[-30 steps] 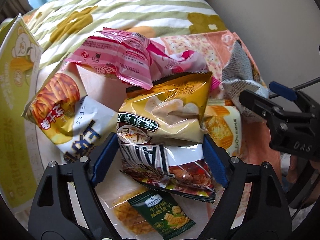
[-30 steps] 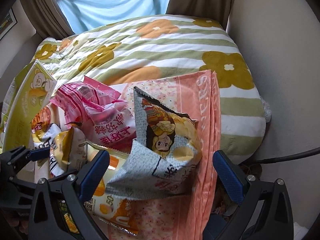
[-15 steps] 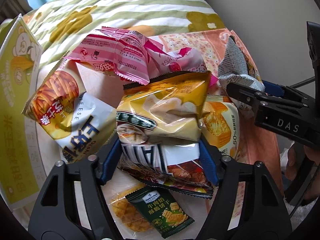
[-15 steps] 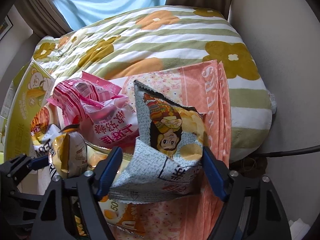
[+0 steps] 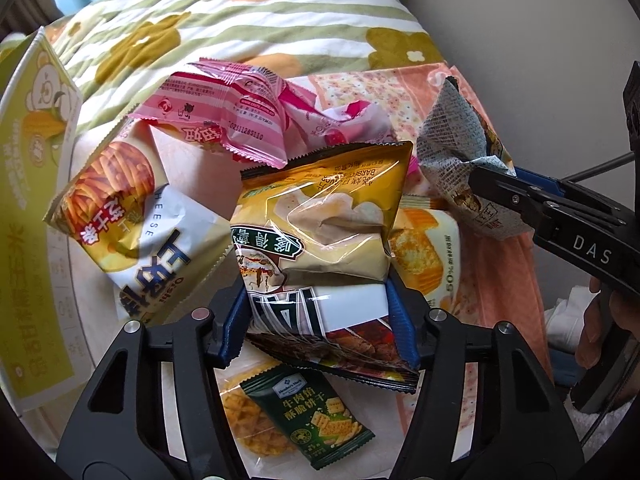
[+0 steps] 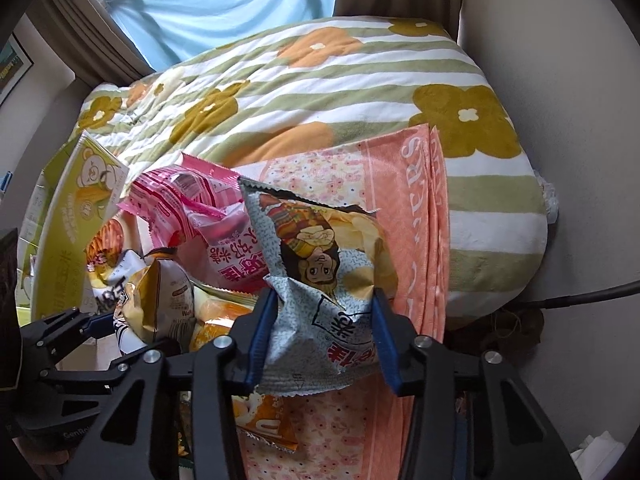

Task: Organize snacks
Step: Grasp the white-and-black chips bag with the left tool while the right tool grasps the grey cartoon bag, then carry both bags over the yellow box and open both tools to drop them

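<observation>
on the bed i see my left gripper (image 5: pixel 320 312) just closed on the gold chip bag (image 5: pixel 320 216). my right gripper (image 6: pixel 324 328) squeezes the grey chip bag (image 6: pixel 320 264); a green packet (image 5: pixel 308 412) reads "member's mark".

Left gripper (image 5: pixel 320 312): pointed steeply down, jaws just closing, blue pads pressed on both sides of the gold chip bag (image 5: pixel 320 216). Right gripper (image 6: pixel 324 328): right of that bag, tilted down, jaws just clamped on a grey-speckled chip bag (image 6: pixel 320 280); a hand (image 5: pixel 608 332) grips its handle.

striped flower bedspread (image 6: pixel 360 92) carries peach floral towel (image 6: pixel 384 200); snack packets (image 5: pixel 224 120) heaped on towel.
</observation>
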Tool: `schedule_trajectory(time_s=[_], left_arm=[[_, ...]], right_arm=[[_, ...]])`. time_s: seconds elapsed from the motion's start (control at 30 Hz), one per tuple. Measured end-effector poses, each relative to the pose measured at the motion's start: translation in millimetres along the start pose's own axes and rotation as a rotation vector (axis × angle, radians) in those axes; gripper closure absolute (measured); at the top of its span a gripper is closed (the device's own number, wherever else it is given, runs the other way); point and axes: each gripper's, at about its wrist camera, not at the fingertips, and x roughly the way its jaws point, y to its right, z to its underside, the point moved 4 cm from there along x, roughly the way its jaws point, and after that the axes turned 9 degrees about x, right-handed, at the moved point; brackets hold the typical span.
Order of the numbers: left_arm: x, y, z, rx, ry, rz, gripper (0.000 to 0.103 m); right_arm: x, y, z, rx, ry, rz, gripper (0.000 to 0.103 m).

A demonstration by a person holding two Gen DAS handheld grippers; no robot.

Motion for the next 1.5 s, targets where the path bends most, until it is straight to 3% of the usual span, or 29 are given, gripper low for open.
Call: schedule_trajectory(time_s=[0.53, 0.83, 1.17, 1.5], left_arm=[[-53.8, 12.6, 1.5, 0.017, 0.087, 0.031, 0.047], [-106.4, -7.3, 7.5, 0.006, 0.181, 0.027, 0.047], [-196.3, -82.2, 7.7, -0.038, 0.344, -0.047, 0.047], [-253.1, -199.5, 27.2, -0.133, 0.398, -0.135, 0.047]], right_arm=[[-50.7, -6.4, 3.1, 0.027, 0.078, -0.069, 0.063], [-84.4, -31.9, 0.4, 0.009, 0.149, -0.084, 0.063], [-121.2, -111.8, -11.4, -0.074, 0.239, -0.156, 0.063], [-115.1, -232.6, -19.3, -0.178, 0.246, -0.275, 0.063]])
